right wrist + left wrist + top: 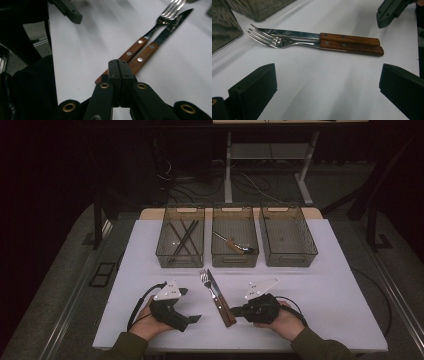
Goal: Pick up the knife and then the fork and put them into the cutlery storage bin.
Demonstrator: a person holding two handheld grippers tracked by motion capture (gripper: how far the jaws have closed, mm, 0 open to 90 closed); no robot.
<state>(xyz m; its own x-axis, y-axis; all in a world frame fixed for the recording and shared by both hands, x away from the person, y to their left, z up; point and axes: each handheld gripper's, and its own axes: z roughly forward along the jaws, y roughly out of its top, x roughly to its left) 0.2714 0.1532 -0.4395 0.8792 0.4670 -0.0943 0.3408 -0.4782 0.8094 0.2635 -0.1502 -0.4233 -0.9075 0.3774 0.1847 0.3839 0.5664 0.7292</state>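
A fork [204, 279] and a knife [213, 282] with wooden handles lie side by side on the white table [320, 290], tips toward the bins. My left gripper [191, 305] rests left of them, open and holding nothing. In the left gripper view its jaws frame bare table below the fork [274, 41] and knife [289, 33]. My right gripper [234, 310] lies to their right, shut on nothing, its tip at the handle ends. In the right gripper view the closed jaws [118, 68] cover the near ends of the fork's handle [130, 52] and the knife's handle [143, 58]; whether they touch is unclear.
Three clear bins stand in a row at the back. The left bin [180, 261] holds dark chopsticks [182, 237], the middle bin [234, 261] a wooden-handled spoon [235, 245], and the right bin [287, 237] nothing. Cables trail from both grippers. The table edge runs just behind my hands.
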